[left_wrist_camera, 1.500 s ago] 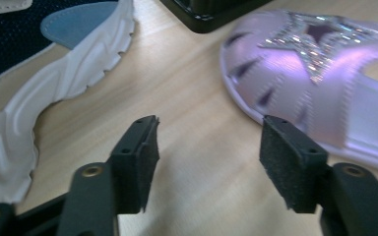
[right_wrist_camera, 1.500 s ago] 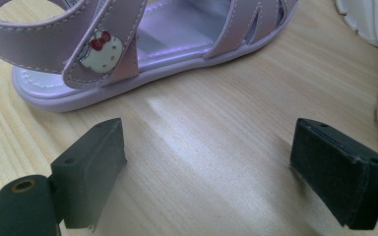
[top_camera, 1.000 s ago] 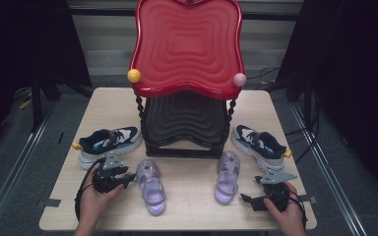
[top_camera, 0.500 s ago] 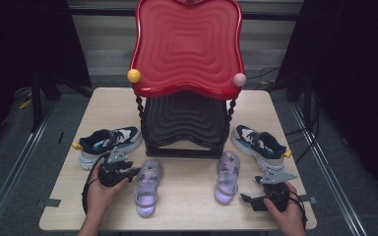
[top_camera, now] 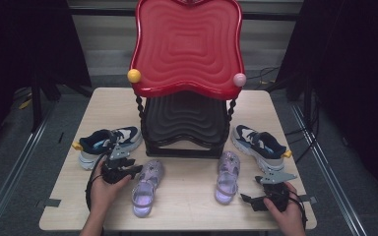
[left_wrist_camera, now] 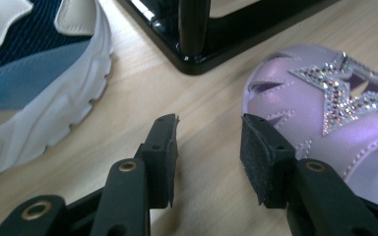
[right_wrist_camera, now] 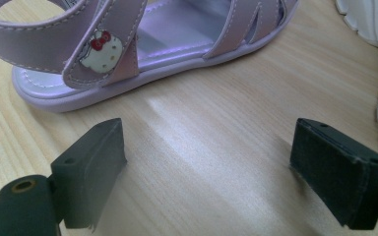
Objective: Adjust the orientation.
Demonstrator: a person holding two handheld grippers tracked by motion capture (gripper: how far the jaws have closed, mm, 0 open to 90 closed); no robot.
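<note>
Pale wood is what I see under everything: the surface (top_camera: 187, 206) carries a red-and-black shoe rack (top_camera: 186, 118) at its middle, and I place all else by that rack. Left of the rack lies a blue-and-white sneaker (top_camera: 109, 145), on its sole. Just in front of the rack's left foot I hold the left hand-held gripper (top_camera: 137, 170); in its own view the jaws stand a little apart with nothing but bare wood between them, released, and the one nearer the shoe sits just beside the toe of the left lilac sandal (top_camera: 145, 189), whether touching I cannot tell. That sandal, with a glittering star on its toe, lies in front of the rack's left half, toe towards the rack and tilted. In front of the rack's right half lies the right lilac sandal (top_camera: 225, 177), toe towards the rack too. Right of the rack rests a second sneaker (top_camera: 259, 145). The right hand-held gripper (top_camera: 246, 200) lies low on the surface, front-right of the rack, jaws wide apart and empty, pointing at that sandal's heel strap, near it but apart.
</note>
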